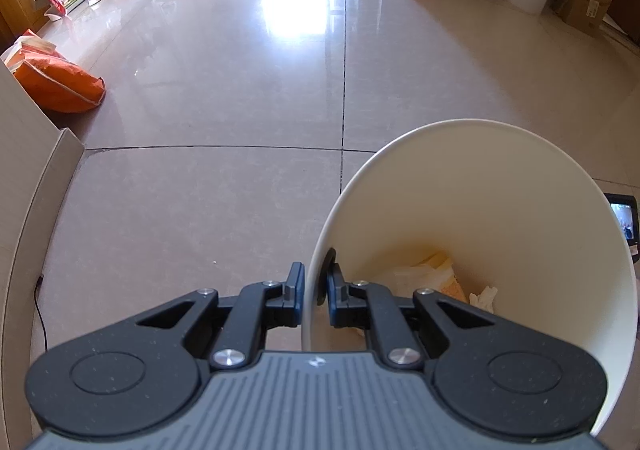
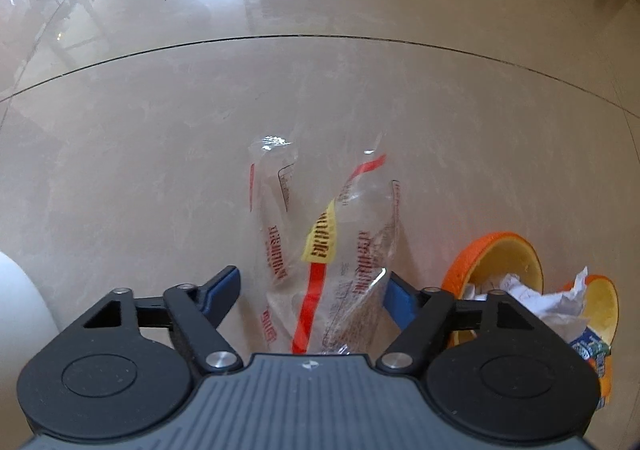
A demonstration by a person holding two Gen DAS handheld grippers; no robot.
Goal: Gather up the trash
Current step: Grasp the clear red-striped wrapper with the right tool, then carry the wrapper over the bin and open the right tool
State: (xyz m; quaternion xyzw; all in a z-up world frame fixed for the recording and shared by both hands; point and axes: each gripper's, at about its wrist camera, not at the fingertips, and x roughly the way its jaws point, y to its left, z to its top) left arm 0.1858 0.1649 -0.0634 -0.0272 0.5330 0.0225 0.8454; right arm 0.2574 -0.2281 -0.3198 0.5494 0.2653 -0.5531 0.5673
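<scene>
The clear plastic wrapper (image 2: 320,246) is lying crumpled on the glossy floor (image 2: 360,98), printed with red lettering, a red strip and a yellow label, and it is sitting between the blue pads of the right tool (image 2: 314,288). The jaws are standing apart around it; the right-hand pad seems to be brushing the film's edge, the other is clear of it, so nothing is gripped yet.

The likely trouble: the film is thin, slick and springy, so the pads may be closing on a single loose fold that slides out, or pressing it flat against the smooth tile and coming up with nothing. Being so light, it could also cling to one pad when let go.

Just to the right, orange peel halves (image 2: 504,266), curved and waxy, are cradling crumpled white paper (image 2: 532,298); a sweeping pad could be scattering these.

The left tool (image 1: 314,294) is clamped shut on the thin rim of the cream plastic bin (image 1: 500,186), a smooth tapered cone already holding some paper scraps (image 1: 432,278). Held by one edge, it could be tipping or twisting as things drop in.
</scene>
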